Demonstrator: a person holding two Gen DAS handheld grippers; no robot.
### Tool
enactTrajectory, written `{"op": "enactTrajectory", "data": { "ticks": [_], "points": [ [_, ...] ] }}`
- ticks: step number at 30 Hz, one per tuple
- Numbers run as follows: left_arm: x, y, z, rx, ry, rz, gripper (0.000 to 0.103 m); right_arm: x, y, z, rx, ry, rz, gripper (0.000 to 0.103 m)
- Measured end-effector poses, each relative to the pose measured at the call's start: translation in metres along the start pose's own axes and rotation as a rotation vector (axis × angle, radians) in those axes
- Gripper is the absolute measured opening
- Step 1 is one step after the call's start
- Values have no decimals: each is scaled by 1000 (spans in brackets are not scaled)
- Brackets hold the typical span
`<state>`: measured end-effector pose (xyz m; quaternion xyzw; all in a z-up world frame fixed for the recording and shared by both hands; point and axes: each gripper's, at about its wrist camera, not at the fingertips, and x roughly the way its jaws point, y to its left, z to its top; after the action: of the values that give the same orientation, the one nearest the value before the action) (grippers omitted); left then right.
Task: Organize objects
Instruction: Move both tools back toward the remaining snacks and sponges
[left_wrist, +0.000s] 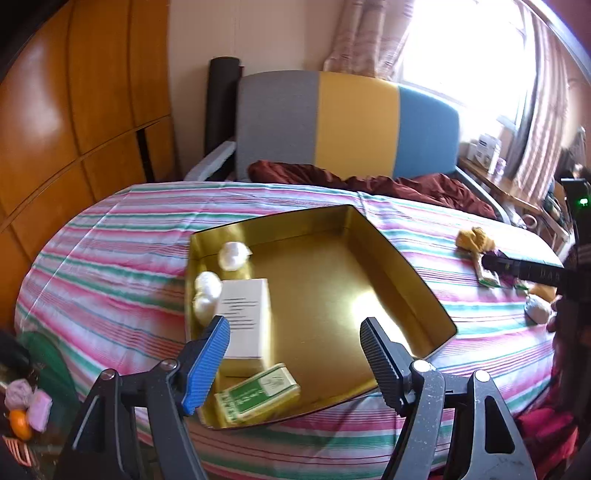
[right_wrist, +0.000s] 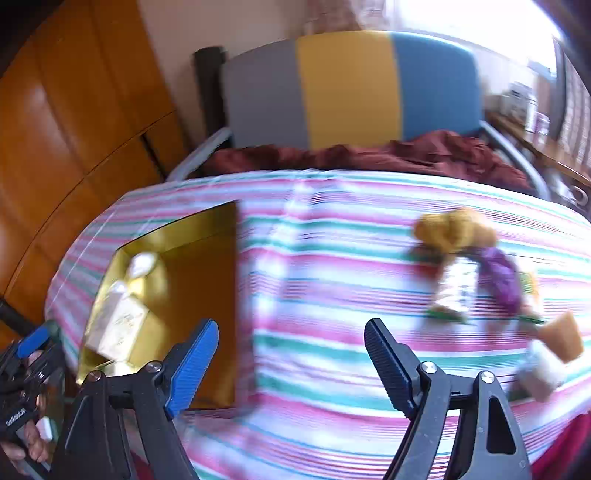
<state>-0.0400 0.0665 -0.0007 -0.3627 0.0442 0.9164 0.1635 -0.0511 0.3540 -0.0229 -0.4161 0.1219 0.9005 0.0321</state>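
Two grippers: both with jaws apart, nothing between
Left gripper (left_wrist: 295, 354): hovering over near edge of shallow gold metal tray (left_wrist: 402, 266), centre frame
Tray contents: white cardboard box (left_wrist: 245, 321), green-and-white packet (left_wrist: 258, 393), three white fluffy balls (left_wrist: 232, 254), all on left side
Right gripper (right_wrist: 291, 363): over striped pink-green-white cloth (right_wrist: 332, 258), lower centre
Loose pile: mustard plush bit (right_wrist: 452, 227), purple wrapper (right_wrist: 500, 277), blurry, right side, well apart from tray
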Motion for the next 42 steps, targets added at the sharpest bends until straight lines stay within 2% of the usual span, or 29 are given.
{"op": "enactTrajectory", "data": {
  "ticks": [9, 16, 18, 21, 23, 28, 32, 38, 42],
  "points": [
    [16, -43, 6, 69, 34, -79, 74, -31, -114, 18, 139, -74, -214, 84],
    [28, -86, 13, 134, 60, -162, 74, -46, -227, 11, 417, -155, -357, 84],
    [35, -100, 17, 152, 76, -177, 74, -44, -251, 0, 525, -156, -348, 84],
    [46, -121, 22, 171, 105, -201, 75, -43, -277, -12, 684, -141, -270, 84],
    [55, -139, 26, 195, 116, -214, 75, -45, -284, -15, 720, -141, -267, 84],
    [75, -187, 35, 264, 135, -251, 77, -42, -291, -23, 786, -123, -198, 84],
    [97, -226, 42, 316, 159, -268, 80, -49, -295, -27, 825, -160, -190, 84],
    [140, -270, 48, 350, 218, -283, 83, -66, -320, -48, 984, -240, -167, 84],
    [165, -295, 53, 364, 245, -298, 83, -61, -331, -54, 1042, -233, -115, 84]
  ]
}}
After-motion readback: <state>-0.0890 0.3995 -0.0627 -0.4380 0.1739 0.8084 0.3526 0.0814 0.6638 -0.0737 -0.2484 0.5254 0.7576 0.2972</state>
